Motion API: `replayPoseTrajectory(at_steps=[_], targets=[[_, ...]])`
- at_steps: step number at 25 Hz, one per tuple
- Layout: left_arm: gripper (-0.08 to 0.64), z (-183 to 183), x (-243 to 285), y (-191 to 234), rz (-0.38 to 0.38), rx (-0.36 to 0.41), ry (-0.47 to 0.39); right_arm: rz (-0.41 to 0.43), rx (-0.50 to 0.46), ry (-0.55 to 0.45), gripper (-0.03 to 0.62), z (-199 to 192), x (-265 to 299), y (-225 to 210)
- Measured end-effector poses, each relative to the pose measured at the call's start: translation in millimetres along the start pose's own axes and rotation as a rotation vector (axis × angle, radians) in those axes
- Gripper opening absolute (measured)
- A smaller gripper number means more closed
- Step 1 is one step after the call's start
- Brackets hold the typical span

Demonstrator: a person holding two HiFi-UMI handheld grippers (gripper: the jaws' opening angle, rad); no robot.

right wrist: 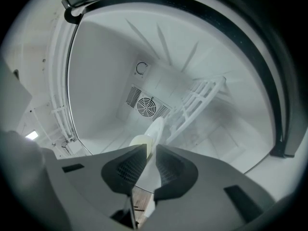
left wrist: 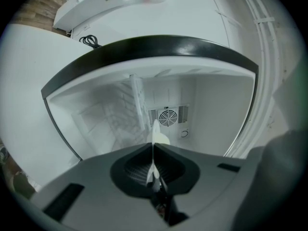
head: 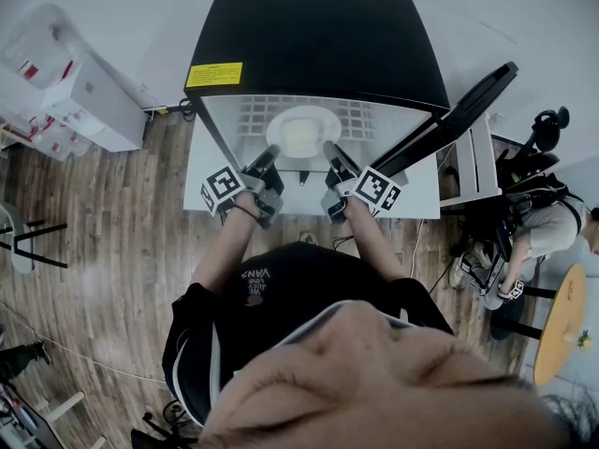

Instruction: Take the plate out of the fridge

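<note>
The black fridge [head: 318,36] stands on a wood floor [head: 112,251] with its door [head: 459,120] swung open to the right. The person leans over it and reaches both grippers into the white inside.

The plate [head: 301,131] is inside the fridge, over the wire shelf [head: 248,115] and roughly midway across the opening. It is white and carries something pale yellow [left wrist: 163,139] that I cannot identify. No view shows whether the plate rests on the shelf or is raised off it.

The left gripper [head: 265,164] is at the plate's left rim. In the left gripper view its jaws are almost together, pinched on the thin edge of the plate [left wrist: 155,138], which runs edge-on between the pads. The left gripper [left wrist: 153,165] points at the back wall, where a round fan grille [left wrist: 168,116] sits.

The right gripper [head: 335,159] is at the plate's right rim. In the right gripper view the right gripper [right wrist: 150,158] has its jaws narrow, with the plate [right wrist: 153,134] between the pads and filling the gap, so it grips the rim too. The shelf [right wrist: 197,102] slants behind it.

A second person [head: 538,223] sits to the right, near a round table [head: 560,321].
</note>
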State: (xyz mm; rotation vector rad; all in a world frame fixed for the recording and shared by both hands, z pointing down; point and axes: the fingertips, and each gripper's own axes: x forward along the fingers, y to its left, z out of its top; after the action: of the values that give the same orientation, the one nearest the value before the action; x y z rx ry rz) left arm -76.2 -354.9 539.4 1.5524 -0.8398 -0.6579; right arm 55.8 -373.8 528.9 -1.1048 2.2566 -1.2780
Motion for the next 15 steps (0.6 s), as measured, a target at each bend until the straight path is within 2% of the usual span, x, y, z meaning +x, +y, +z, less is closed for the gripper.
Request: replayPoseTrajectory(at_steps=[15], targets=[[0.025, -8.2, -24.0, -11.2, -0.025, 0.037, 0.053, -0.02, -0.029, -0.041, 0.067, -17.6, -21.9, 19.8]])
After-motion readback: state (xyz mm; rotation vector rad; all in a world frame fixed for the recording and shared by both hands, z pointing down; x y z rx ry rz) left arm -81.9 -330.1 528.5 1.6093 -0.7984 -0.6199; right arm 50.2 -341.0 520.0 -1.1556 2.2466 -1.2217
